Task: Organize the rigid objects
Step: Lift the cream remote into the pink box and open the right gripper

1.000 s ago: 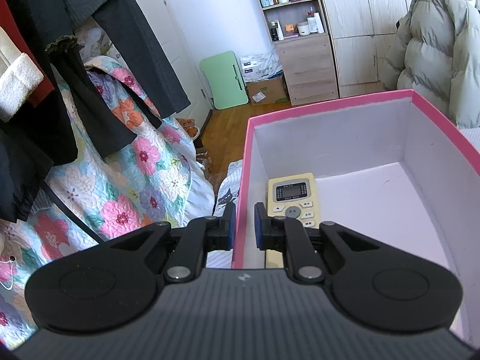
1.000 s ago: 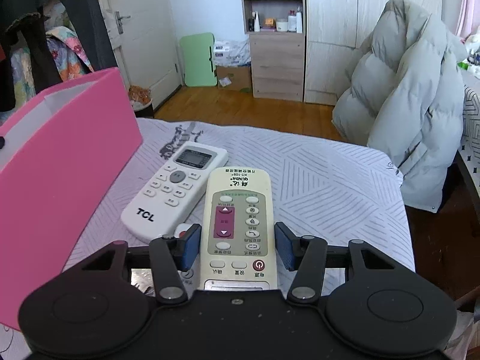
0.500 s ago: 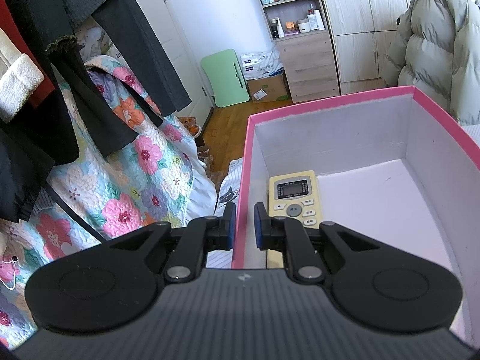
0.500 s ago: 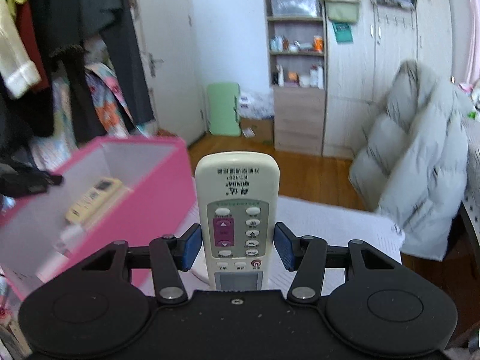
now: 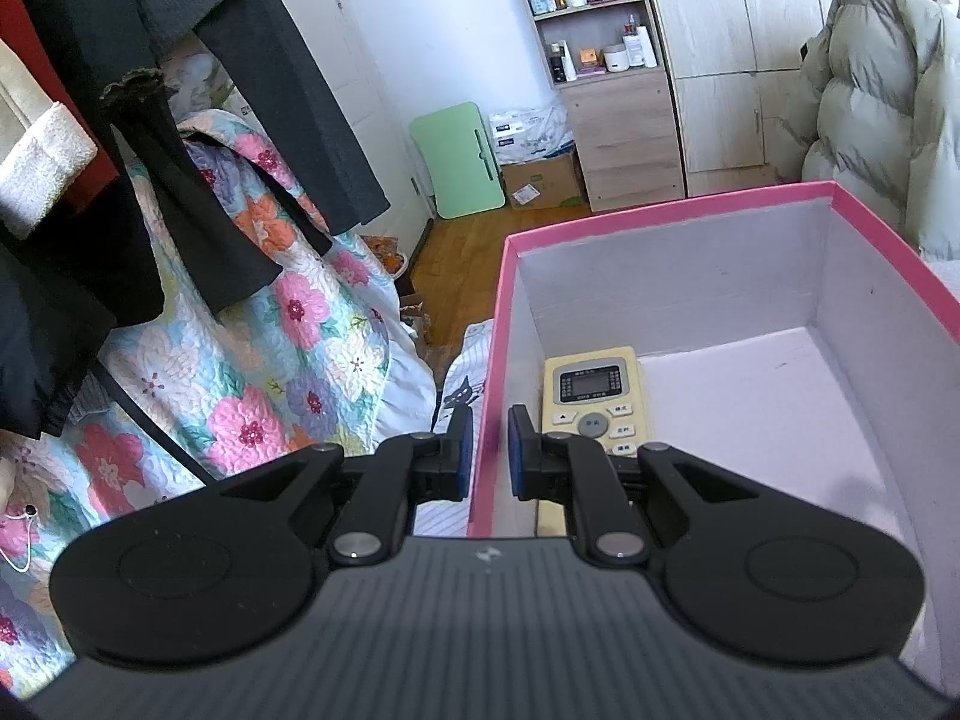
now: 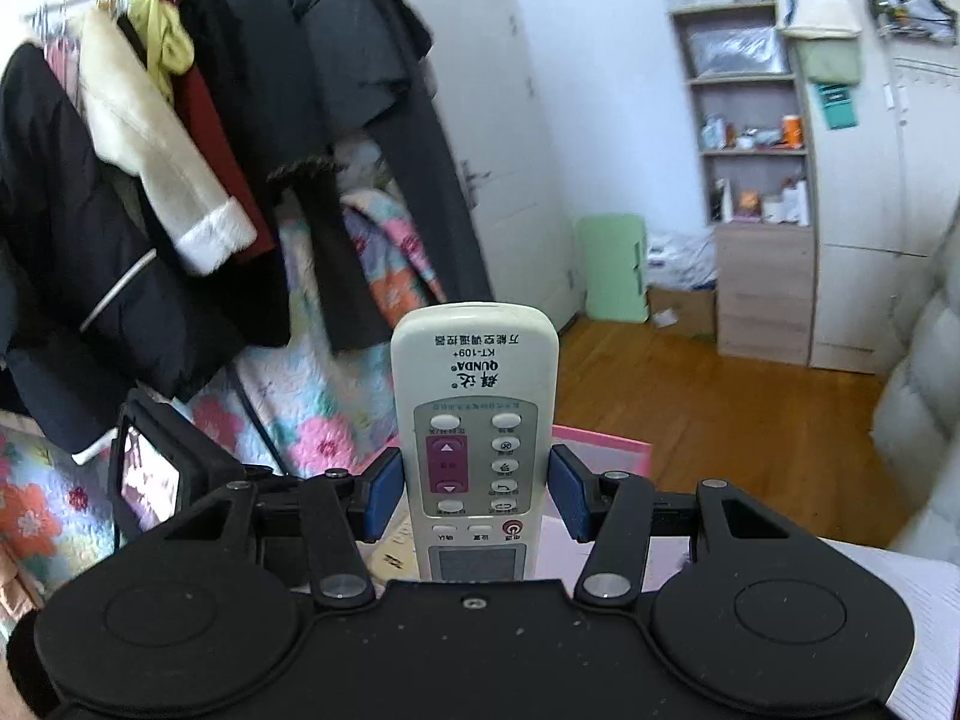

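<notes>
Pink box [image 5: 660, 213] wall is pinched in my left gripper [image 5: 486, 450]. My right gripper [image 6: 477, 489] squeezes the white remote [image 6: 474, 414]; next I lower it beside the yellow remote [image 5: 594, 399].

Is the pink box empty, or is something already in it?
Not empty. One yellow remote lies flat on the floor of the pink box, by its left wall. The rest of the floor that shows is bare.

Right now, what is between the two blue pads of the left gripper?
In the left wrist view, the left gripper is shut on the thin pink side wall of the pink cardboard box; nothing else lies between its pads.
</notes>
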### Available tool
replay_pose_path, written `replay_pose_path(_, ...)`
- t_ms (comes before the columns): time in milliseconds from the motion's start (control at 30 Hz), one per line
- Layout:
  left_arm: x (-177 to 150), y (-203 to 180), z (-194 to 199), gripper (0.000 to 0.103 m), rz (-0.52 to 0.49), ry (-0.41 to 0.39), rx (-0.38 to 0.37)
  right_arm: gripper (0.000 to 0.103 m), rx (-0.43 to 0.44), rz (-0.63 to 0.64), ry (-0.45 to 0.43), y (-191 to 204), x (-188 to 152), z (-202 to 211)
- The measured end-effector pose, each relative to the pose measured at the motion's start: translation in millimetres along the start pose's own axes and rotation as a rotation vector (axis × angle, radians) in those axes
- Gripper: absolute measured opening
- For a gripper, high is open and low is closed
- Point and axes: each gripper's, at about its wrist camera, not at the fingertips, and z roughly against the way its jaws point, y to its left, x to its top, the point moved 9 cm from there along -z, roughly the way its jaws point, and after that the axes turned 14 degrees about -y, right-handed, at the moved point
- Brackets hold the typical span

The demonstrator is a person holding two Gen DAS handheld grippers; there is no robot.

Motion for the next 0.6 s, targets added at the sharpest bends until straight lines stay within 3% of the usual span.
replay_pose_path(100, 1, 0, 1, 0.011, 0.0, -0.01, -0.011, 0.058, 0.037, -0.012, 0.015, 15, -7, -36)
replay_pose_path(267, 1, 2, 3, 0.011, 0.006, -0.018, -0.006, 0.058, -0.034, 0.052, 0.111, 15, -40, -94)
replay_pose_path(467, 1, 6, 5, 0.011, 0.035, -0.029, -0.032, 0.058, -0.092, -0.178, 0.328, -8, -81, -124)
replay_pose_path(600, 0, 6, 2, 0.011, 0.013, -0.019, -0.01, 0.058, -0.122, -0.175, 0.343, -5, -95, -125)
